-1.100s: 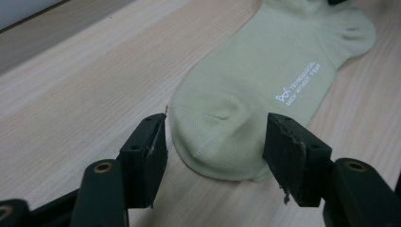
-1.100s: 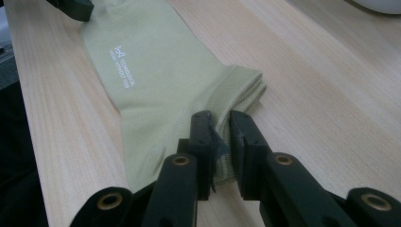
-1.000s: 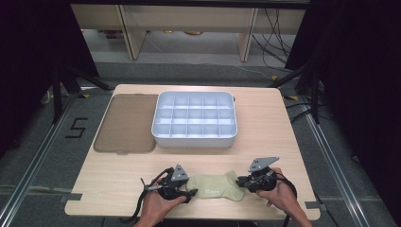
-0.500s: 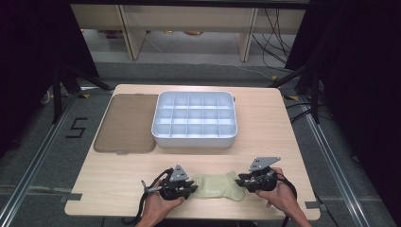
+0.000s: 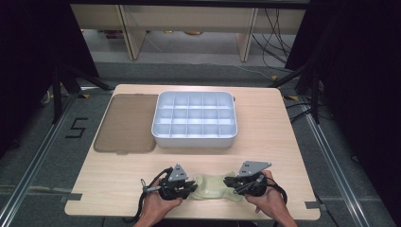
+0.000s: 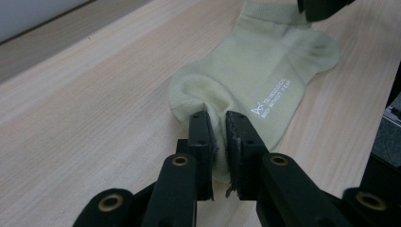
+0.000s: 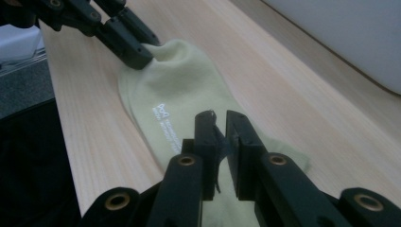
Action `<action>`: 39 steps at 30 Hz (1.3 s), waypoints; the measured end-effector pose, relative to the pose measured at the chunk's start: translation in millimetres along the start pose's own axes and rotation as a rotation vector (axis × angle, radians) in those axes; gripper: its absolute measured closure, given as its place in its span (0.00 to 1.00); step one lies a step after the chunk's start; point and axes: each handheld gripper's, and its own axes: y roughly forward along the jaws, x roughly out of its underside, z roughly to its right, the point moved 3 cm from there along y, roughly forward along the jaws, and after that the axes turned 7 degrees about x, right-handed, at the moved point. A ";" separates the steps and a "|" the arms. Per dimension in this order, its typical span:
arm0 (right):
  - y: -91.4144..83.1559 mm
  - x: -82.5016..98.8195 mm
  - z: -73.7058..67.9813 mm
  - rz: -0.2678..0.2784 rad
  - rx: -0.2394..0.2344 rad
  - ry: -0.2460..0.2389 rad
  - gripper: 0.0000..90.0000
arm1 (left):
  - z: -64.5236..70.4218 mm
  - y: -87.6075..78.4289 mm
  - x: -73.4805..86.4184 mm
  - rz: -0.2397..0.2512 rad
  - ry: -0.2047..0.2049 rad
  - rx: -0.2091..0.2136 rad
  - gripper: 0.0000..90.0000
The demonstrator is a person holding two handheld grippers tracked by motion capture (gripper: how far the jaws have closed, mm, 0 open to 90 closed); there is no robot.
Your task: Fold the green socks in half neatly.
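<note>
While stretched flat along the near edge of the worktop (image 5: 265, 151), looks like a pale green sock (image 5: 213, 187), pinched at both ends. Runs left to right, long axis pretty much parallel to that front edge, printed side up.

Left gripper (image 5: 191, 187) clamped on the rounded toe end, with a little pucker of fabric bunched between the pads in the left gripper view. Right gripper (image 5: 231, 182) clamped on the cuff end, cloth squeezed between the pads there too. Both sets of jaws just finished closing, sock caught in each, nothing loose.

So, key bit for whatever comes next: one straight line from jaws to jaws, and that line is the sock's own length. Pointing at each other, basically, with the heel bulge sitting between and off to the person's side. Guessing a fold or a lift, so either hands toward each other along that axis or both up together, no twisting needed.

Beyond it, well apart and farther from the person: a white divided tray (image 5: 194, 120), compartments looking bare, and a brown lid (image 5: 126, 124) flat just beside it on the left. Roughly centred between the two hands, so no clear winner on reach, maybe a hair closer to the left one.
</note>
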 end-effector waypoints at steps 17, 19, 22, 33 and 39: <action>53.1 -15.5 -37.6 -0.037 -0.127 -0.080 0.98 | -12.4 -33.2 -4.6 -0.020 0.019 0.003 0.90; 56.8 -18.3 -42.3 -0.040 -0.133 -0.081 0.98 | -13.5 -37.8 -4.6 -0.032 0.026 0.003 0.90; 64.2 -21.1 -48.1 -0.051 -0.143 -0.086 0.98 | -12.5 -41.9 -5.8 -0.032 0.031 -0.006 0.89; 74.1 -23.8 -49.4 -0.054 -0.153 -0.079 0.98 | -2.9 -40.2 -13.8 -0.043 0.072 -0.011 0.89; 67.0 -31.9 -20.3 -0.019 -0.066 -0.013 0.98 | -2.7 -38.9 -16.2 -0.053 0.079 -0.002 0.89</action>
